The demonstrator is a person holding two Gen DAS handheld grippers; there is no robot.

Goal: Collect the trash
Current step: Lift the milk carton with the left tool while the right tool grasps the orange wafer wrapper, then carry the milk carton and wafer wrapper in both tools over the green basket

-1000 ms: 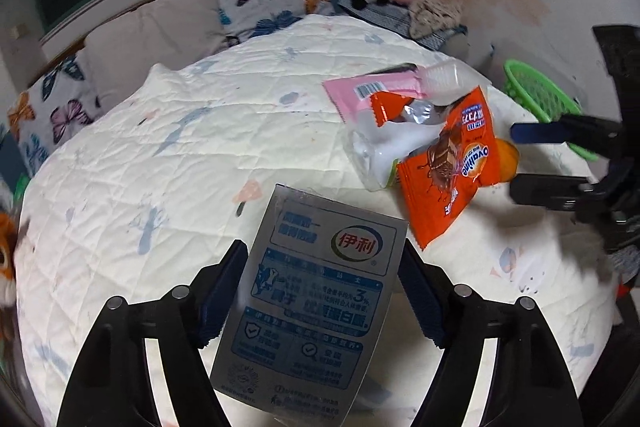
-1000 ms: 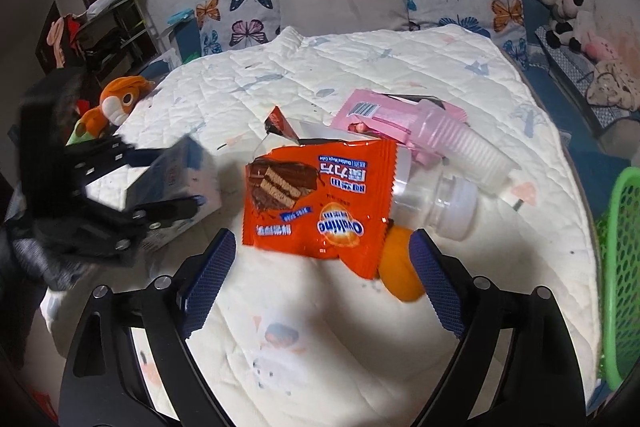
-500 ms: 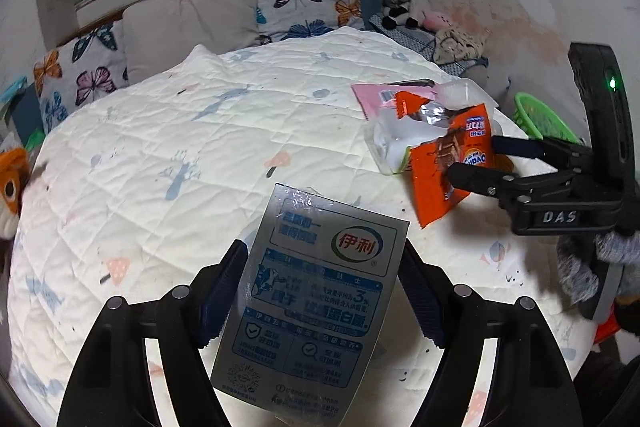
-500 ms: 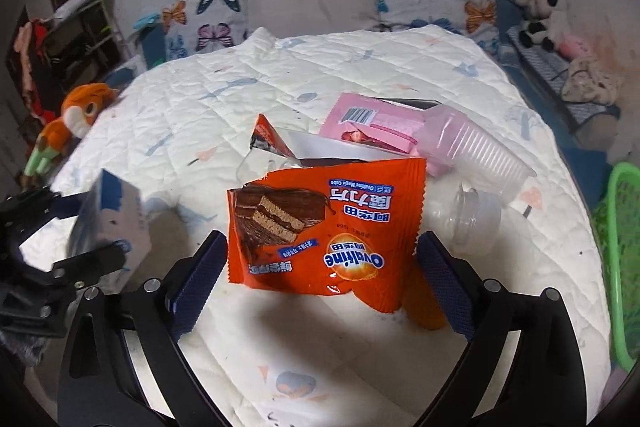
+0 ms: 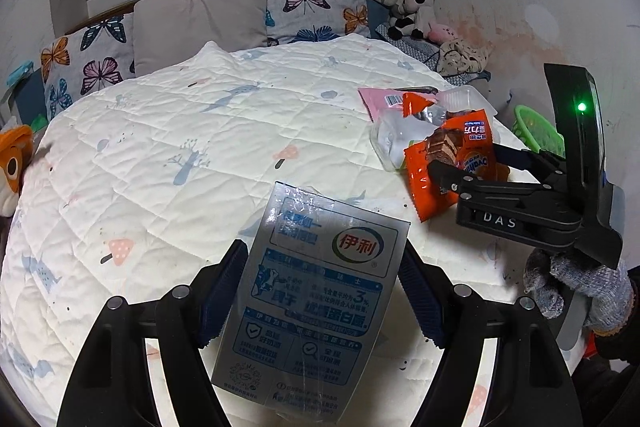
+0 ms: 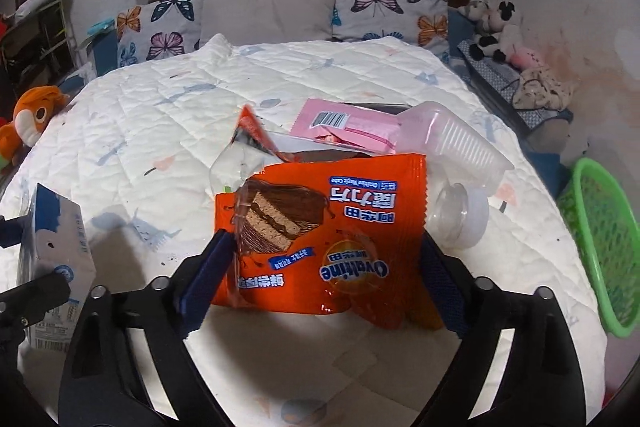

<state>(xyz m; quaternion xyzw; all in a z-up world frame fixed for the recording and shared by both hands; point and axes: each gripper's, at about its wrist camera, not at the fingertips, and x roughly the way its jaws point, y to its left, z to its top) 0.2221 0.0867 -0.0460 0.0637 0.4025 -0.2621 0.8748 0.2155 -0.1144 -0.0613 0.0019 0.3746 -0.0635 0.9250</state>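
My left gripper (image 5: 320,269) is shut on a silver-blue milk carton (image 5: 316,307), held upright above the quilt; the same carton (image 6: 56,255) shows at the left edge of the right wrist view. A pile of trash lies on the bed's right side. Its top piece is an orange Ovaltine wrapper (image 6: 320,219). My right gripper (image 6: 322,269) reaches around that wrapper and its jaws are closing, each pad close beside a wrapper edge, not visibly pressing. In the left wrist view the right gripper (image 5: 468,163) straddles the wrapper (image 5: 448,163), held by a gloved hand (image 5: 580,287).
Under and behind the wrapper lie a pink packet (image 6: 344,127), stacked clear plastic cups (image 6: 452,143) and a clear bottle (image 6: 460,215). A green basket (image 6: 600,247) stands off the bed's right edge. Pillows (image 6: 268,7) line the headboard, plush toys (image 6: 496,31) sit far right.
My right gripper has moved forward and down over the orange wrapper, which now sits between its jaws, and the jaws have narrowed. The left gripper swung with the carton still in it.
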